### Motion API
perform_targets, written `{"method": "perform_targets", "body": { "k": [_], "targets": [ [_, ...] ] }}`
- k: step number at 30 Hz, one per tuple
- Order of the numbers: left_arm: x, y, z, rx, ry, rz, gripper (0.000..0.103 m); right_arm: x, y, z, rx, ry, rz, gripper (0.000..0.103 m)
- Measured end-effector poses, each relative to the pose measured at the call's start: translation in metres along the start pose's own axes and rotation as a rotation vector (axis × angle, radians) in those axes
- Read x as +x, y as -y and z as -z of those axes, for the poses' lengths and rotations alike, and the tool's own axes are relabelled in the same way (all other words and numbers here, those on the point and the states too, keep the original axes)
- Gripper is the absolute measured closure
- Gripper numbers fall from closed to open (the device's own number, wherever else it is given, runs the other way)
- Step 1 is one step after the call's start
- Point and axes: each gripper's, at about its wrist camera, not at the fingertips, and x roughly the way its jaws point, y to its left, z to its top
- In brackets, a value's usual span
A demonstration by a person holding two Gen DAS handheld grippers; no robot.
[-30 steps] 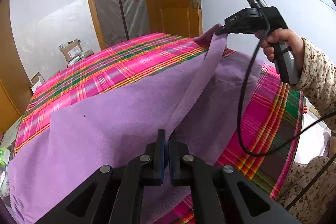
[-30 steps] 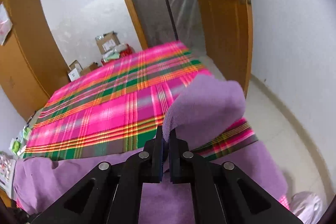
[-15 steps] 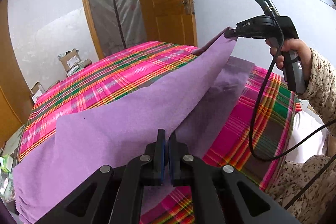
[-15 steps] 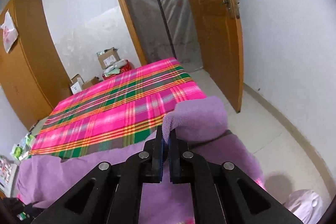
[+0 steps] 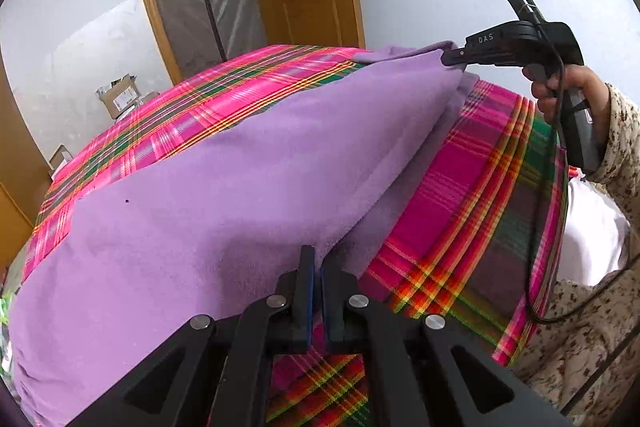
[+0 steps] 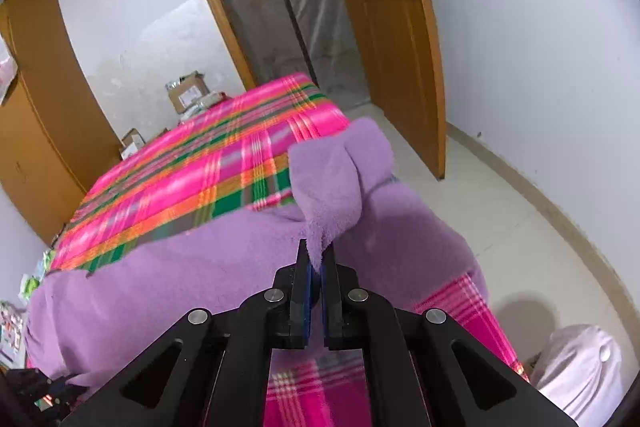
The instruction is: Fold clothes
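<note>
**Purple cloth stretched between my two grippers over the bed**

The bed [image 5: 472, 187] fills most of both views, covered in a pink, green and orange plaid sheet. Beyond its far end stands a wooden door [image 6: 384, 39], open, with a plastic-draped doorway beside it, and a wooden wardrobe [image 6: 44, 99] stands against the wall on the left. A few cardboard boxes [image 6: 188, 95] sit on the floor past the bed.

The cloth [image 5: 224, 195], a large soft purple piece, lies across the near part of the bed, and its left end hangs over the bed's edge. One edge of it is lifted off the sheet and runs taut from my left gripper up to my right one, with a second layer lying under that raised fold.

My left gripper [image 5: 316, 267] sits low at the near side of the bed, its jaws pressed almost together on the near end of the raised edge. My right gripper [image 6: 318, 259] is clamped on the far corner of the cloth, which bunches up above the fingertips in a loose hood. From the left wrist view I see that gripper held well above the bed, my hand [image 5: 560, 91] wrapped around its handle, a black cable looping down from it. A pale bundle [image 6: 576, 371] lies on the floor at the right; it may be another garment, but I cannot tell.
</note>
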Motion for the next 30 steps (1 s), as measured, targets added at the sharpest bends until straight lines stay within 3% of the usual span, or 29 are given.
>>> {"method": "perform_targets", "body": {
  "k": [12,17,23,25,30],
  "targets": [
    [-0.007,0.004,-0.002,0.02,-0.017,0.017,0.099,0.012,0.012,0.013,-0.026,-0.078,0.001,0.099],
    [-0.013,0.004,-0.007,0.028,-0.023,0.04,0.096,0.008,0.009,0.012,-0.098,-0.104,0.029,0.092],
    [-0.036,-0.002,-0.027,-0.012,0.072,0.143,0.093,-0.003,0.009,0.009,-0.139,-0.113,0.01,0.078],
    [-0.039,-0.004,-0.034,-0.011,0.1,0.144,0.092,-0.011,0.005,0.008,-0.182,-0.097,0.008,0.073],
    [-0.027,-0.007,-0.044,-0.03,0.098,0.157,0.092,-0.021,-0.004,-0.006,-0.263,-0.046,0.021,0.072]
  ]
}}
